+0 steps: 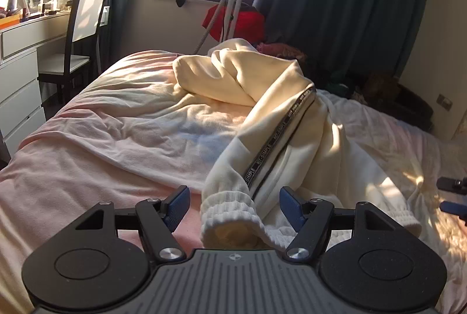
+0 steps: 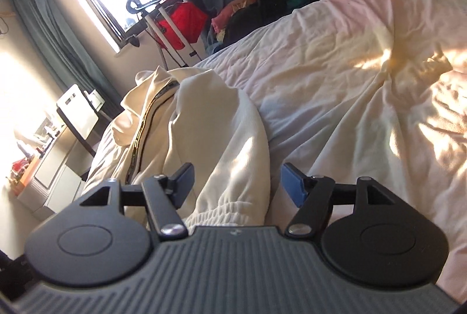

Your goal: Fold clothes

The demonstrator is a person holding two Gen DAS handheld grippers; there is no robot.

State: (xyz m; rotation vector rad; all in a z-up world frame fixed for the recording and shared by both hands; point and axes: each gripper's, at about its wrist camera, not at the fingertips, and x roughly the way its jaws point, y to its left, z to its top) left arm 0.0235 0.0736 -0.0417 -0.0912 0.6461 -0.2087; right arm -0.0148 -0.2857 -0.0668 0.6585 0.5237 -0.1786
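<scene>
Cream sweatpants (image 1: 271,115) lie rumpled on the bed (image 1: 116,115), legs running away toward the window. One ribbed cuff (image 1: 230,211) sits between the spread fingers of the left gripper (image 1: 233,204); the right gripper (image 2: 236,182), also spread, straddles the other cuff (image 2: 221,211).

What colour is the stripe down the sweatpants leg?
Black with light lettering, on the cream sweatpants; the stripe shows best in the left wrist view.
</scene>
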